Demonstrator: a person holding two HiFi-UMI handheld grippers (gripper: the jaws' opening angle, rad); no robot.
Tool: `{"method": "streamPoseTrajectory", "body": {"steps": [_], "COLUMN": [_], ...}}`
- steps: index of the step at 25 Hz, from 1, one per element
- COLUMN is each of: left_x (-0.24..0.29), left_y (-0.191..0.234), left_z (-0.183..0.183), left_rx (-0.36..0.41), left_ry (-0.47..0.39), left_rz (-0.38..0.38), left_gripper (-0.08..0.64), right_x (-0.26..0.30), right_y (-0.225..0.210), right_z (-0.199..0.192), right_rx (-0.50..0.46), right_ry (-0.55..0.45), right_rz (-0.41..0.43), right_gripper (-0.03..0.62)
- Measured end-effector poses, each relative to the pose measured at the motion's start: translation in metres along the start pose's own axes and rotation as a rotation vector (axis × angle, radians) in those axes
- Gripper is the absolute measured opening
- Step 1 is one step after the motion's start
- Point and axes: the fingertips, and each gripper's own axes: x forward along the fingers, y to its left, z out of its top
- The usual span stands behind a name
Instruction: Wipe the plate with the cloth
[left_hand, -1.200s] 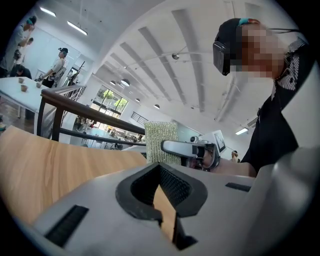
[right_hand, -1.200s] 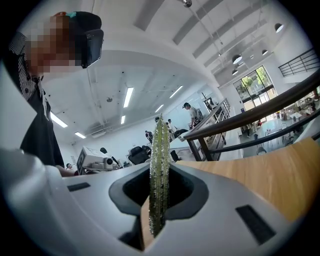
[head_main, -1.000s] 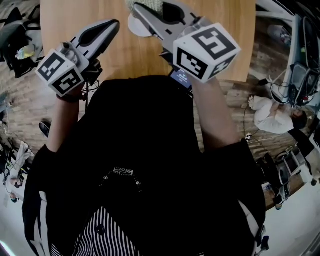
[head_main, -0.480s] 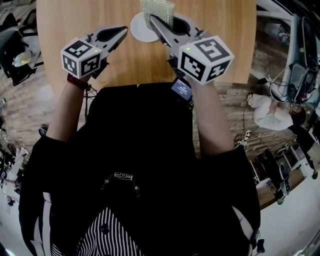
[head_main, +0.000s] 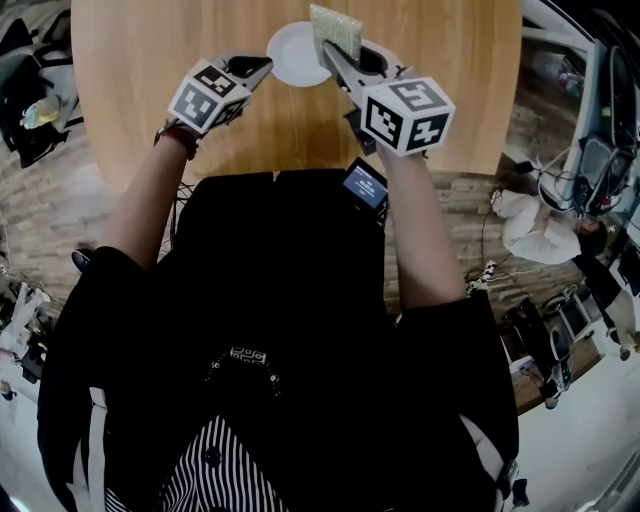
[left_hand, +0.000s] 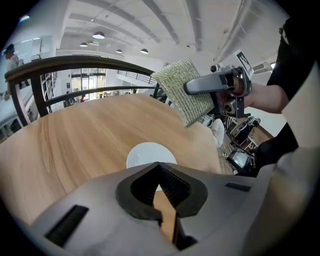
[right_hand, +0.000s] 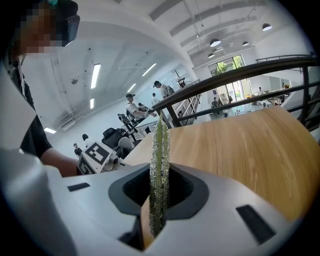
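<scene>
1. Right gripper (head_main: 338, 60): jaws clamped on the lower edge of the cloth (head_main: 337, 30); the cloth stood upright, seen edge-on in the right gripper view; it hung in the air above the table (head_main: 150, 60), clear of the plate.
2. Plate (head_main: 296, 55): white, lying flat on the table, between the tips of the two grippers; nothing held it.
3. Left gripper (head_main: 256, 70): jaws pressed together on nothing; tip just beside the plate's near rim.
4. Risk: the plate would likely slide on the smooth wood once rubbed, since nothing pinned it; the left gripper's closed tip could steady the rim.
5. Risk: the cloth was pinched only along one edge; a hard drag might pull it free.
6. Risk: too steep a descent would put hard jaw tips, not cloth, on the plate.
</scene>
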Motion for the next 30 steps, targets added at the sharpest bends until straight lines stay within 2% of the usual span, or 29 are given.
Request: {"method": "streamPoseTrajectory", "body": {"steps": [5, 8, 13, 16, 23, 30], "left_x": [0.018, 0.031, 0.057, 0.071, 0.09, 0.095], "left_y": [0.002, 0.002, 0.005, 0.007, 0.015, 0.017], "left_z": [-0.023, -0.039, -0.044, -0.043, -0.047, -0.051], "left_rx": [0.086, 0.11, 0.205, 0.228, 0.267, 0.298], "left_ry": [0.106, 0.166, 0.209, 0.238, 0.313, 0.359], "left_rz": [0.001, -0.022, -0.043, -0.046, -0.033, 0.0], "left_gripper": [-0.006, -0.006, -0.006, -0.006, -0.006, -0.006], "right_x": [0.016, 0.025, 0.042, 0.048, 0.055, 0.059], "right_y": [-0.009, -0.012, -0.017, -0.026, -0.043, -0.054], "right_z": [-0.019, -0.035, -0.052, -0.06, -0.062, -0.061], "right_rx": [-0.012, 0.002, 0.008, 0.0, -0.083, -0.243], "right_ry": [0.057, 0.092, 0.149, 0.171, 0.2, 0.219], "right_rz": [-0.024, -0.029, -0.018, -0.028, -0.058, -0.09], "right_gripper": [0.051, 0.052, 0.052, 0.052, 0.051, 0.052]}}
